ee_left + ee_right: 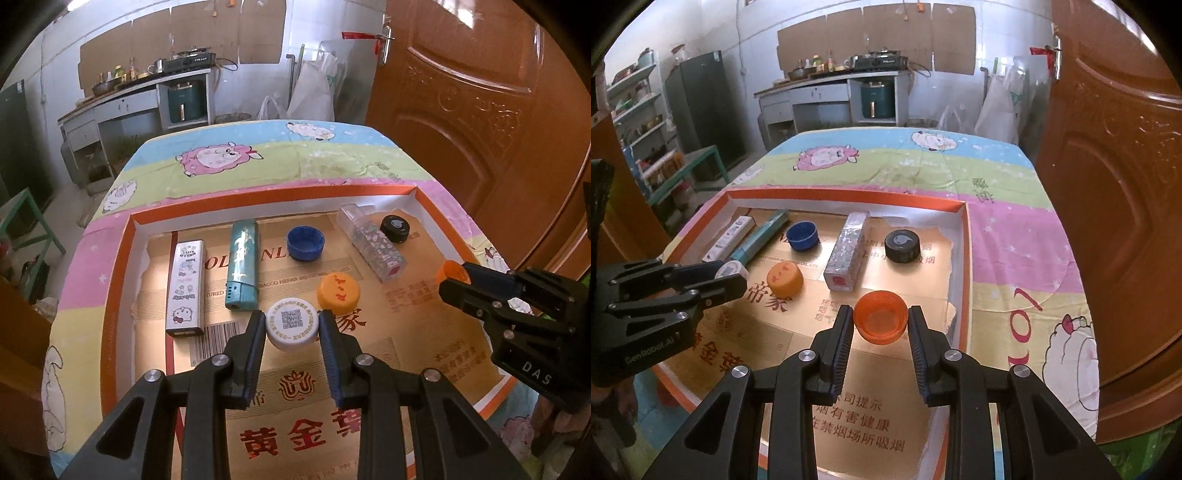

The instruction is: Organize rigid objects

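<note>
A shallow cardboard tray with an orange rim (117,280) lies on the sheep-print tablecloth. My left gripper (291,318) is shut on a white cap with a QR code (293,332), low over the tray's near-left part. My right gripper (880,314) is shut on an orange cap (881,322), hollow side up, near the tray's right wall (967,258). Inside the tray lie a yellow-orange cap (338,291), a blue cap (306,243), a black cap (396,228), a Hello Kitty stick box (185,288), a teal lighter (242,266) and a clear glittery box (373,242).
A brown wooden door (1115,206) stands close on the right of the table. Beyond the table's far edge are a kitchen counter (827,92) and white sacks (314,92). A green stool (33,221) stands at the left.
</note>
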